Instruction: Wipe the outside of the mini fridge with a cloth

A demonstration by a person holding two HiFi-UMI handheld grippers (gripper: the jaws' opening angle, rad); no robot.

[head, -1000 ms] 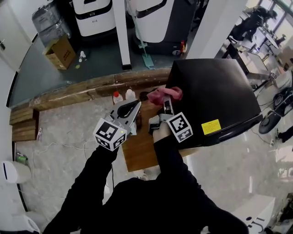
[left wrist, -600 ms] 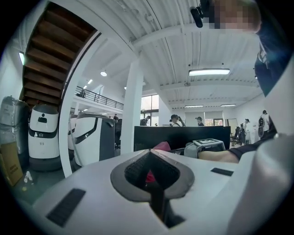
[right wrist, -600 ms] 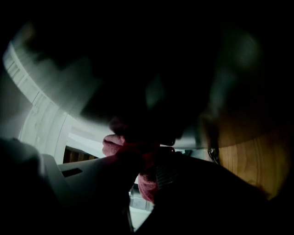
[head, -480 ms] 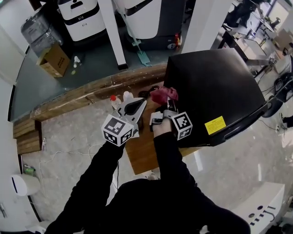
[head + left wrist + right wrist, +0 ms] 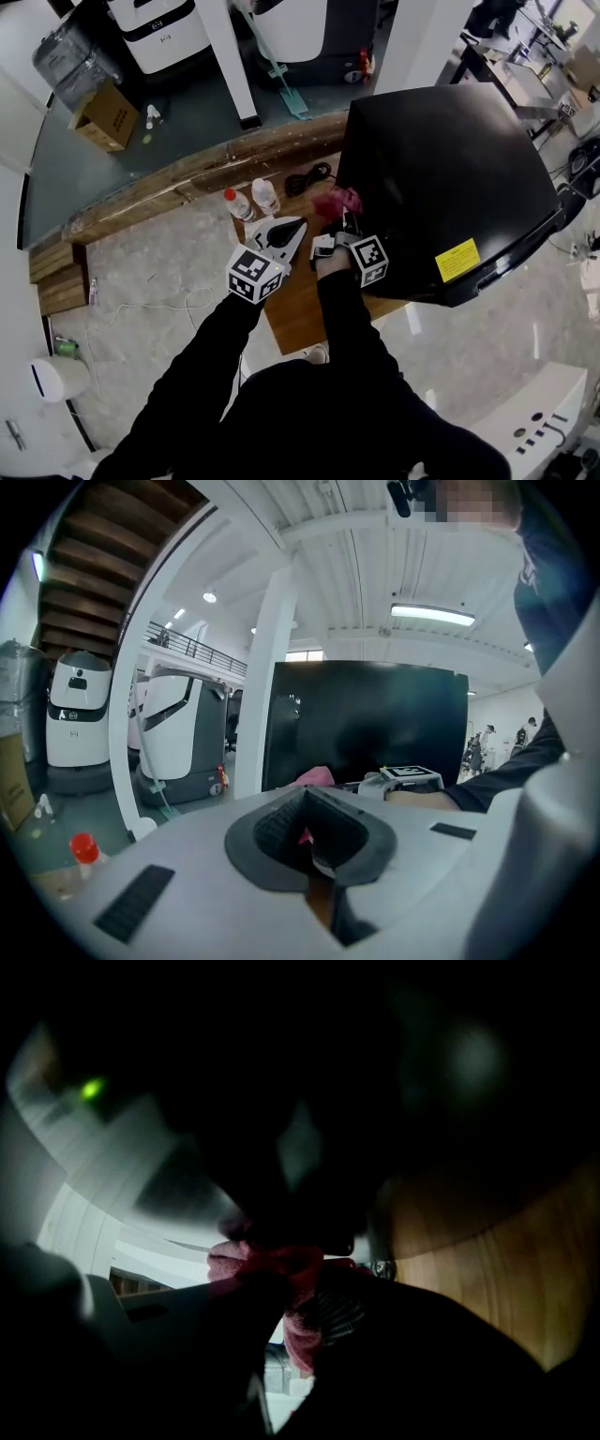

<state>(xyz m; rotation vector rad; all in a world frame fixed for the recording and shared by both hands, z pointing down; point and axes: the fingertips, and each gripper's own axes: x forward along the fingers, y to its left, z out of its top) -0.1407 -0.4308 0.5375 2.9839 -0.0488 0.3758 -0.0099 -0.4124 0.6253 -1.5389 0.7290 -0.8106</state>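
Nearest us, our left gripper (image 5: 292, 228) hangs over the wooden table (image 5: 292, 307), its jaws pressed together on nothing. Just beside it, our right gripper (image 5: 343, 223) is clenched on the pink cloth (image 5: 334, 201), which lies against the left edge of the black fridge (image 5: 441, 169). Farther off on the table stand two bottles (image 5: 265, 195) and a coiled cable (image 5: 309, 176).

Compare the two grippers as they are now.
The right gripper clamps the pink cloth; the left gripper is empty. The right gripper is at the side of the mini fridge; the left gripper hangs apart from it, above the wooden table. Both are shut.
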